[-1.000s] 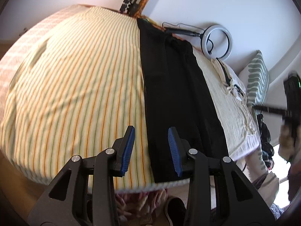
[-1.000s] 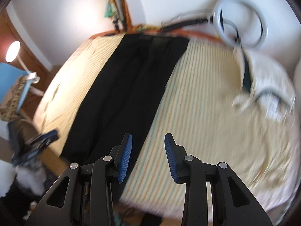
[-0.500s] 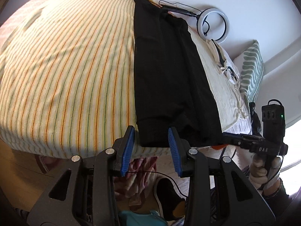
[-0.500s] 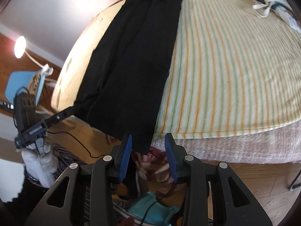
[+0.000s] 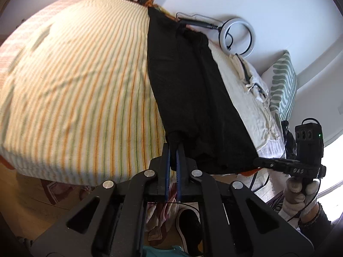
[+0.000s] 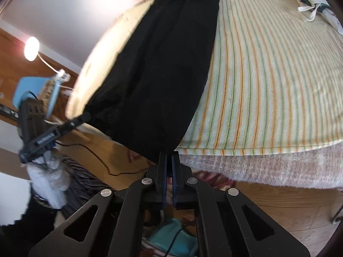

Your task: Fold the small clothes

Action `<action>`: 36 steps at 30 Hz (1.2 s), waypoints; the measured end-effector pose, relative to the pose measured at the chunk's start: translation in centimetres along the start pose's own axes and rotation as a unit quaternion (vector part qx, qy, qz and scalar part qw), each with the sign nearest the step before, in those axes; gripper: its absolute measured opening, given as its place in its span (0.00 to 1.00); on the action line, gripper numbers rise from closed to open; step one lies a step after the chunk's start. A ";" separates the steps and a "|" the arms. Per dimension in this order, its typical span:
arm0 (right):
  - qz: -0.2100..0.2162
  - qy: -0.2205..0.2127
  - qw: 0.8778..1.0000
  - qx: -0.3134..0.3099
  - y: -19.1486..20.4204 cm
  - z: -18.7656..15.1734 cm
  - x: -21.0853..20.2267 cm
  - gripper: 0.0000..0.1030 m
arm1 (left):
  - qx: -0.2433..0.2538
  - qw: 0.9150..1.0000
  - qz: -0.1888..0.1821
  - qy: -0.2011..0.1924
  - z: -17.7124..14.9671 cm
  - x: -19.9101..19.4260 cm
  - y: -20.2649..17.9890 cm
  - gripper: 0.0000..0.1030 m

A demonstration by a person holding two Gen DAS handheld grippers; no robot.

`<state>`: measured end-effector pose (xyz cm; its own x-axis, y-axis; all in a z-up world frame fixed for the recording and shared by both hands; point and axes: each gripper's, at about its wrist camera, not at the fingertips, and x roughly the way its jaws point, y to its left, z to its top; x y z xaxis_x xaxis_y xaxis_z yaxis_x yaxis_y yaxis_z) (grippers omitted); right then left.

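Observation:
A long black garment lies lengthwise on the striped bed cover, its near hem at the bed's edge. My left gripper is shut on the hem's left corner, the fabric bunched between the blue pads. In the right wrist view my right gripper is shut on the right corner of the same black garment. Each view shows the other tool. The right gripper clamps the far corner. The left gripper clamps its corner, held by a gloved hand.
A ring light leans on the wall behind the bed. A cream garment and a green patterned pillow lie on the bed's right side. A shoe and cloth lie on the wooden floor below. A lamp glows at the left.
Both grippers came down to the garment's near hem and closed on its two corners; a second ago both stood open above the bed.

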<state>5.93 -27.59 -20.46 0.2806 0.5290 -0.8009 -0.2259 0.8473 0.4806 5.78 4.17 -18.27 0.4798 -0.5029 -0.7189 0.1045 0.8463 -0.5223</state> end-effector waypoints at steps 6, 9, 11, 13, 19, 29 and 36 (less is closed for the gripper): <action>-0.011 0.017 1.000 0.001 -0.9 -0.2 1.3 0.02 | 0.000 1.000 0.017 0.020 -0.5 1.6 0.6 0.02; -0.009 0.029 1.000 0.008 -1.4 -0.3 2.0 0.02 | 0.003 1.000 0.013 0.020 -0.6 1.7 0.4 0.02; -0.001 0.025 1.000 0.013 -1.4 0.0 1.8 0.02 | 0.004 1.000 0.010 0.019 -0.3 1.5 0.2 0.02; 0.014 0.017 1.000 0.022 -1.5 0.5 1.1 0.02 | 0.004 1.000 0.009 0.014 0.1 1.2 0.2 0.02; 0.032 -0.002 0.999 0.029 -1.8 2.0 -0.2 0.02 | 0.006 1.000 -0.003 0.000 2.2 0.7 -0.5 0.02; 0.029 -0.047 0.998 0.033 -2.5 7.3 -0.6 0.02 | 0.011 1.000 -0.005 -0.027 8.0 2.6 -1.6 0.02; 0.018 -0.057 0.996 0.060 -4.2 10.7 1.7 0.02 | 0.005 0.999 0.019 -0.029 11.6 6.2 -0.8 0.02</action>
<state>17.35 -29.79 -20.04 0.3806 0.5559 -0.7390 -0.1273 0.8230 0.5535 18.78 2.41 -16.99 0.5336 -0.4602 -0.7096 0.0939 0.8660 -0.4911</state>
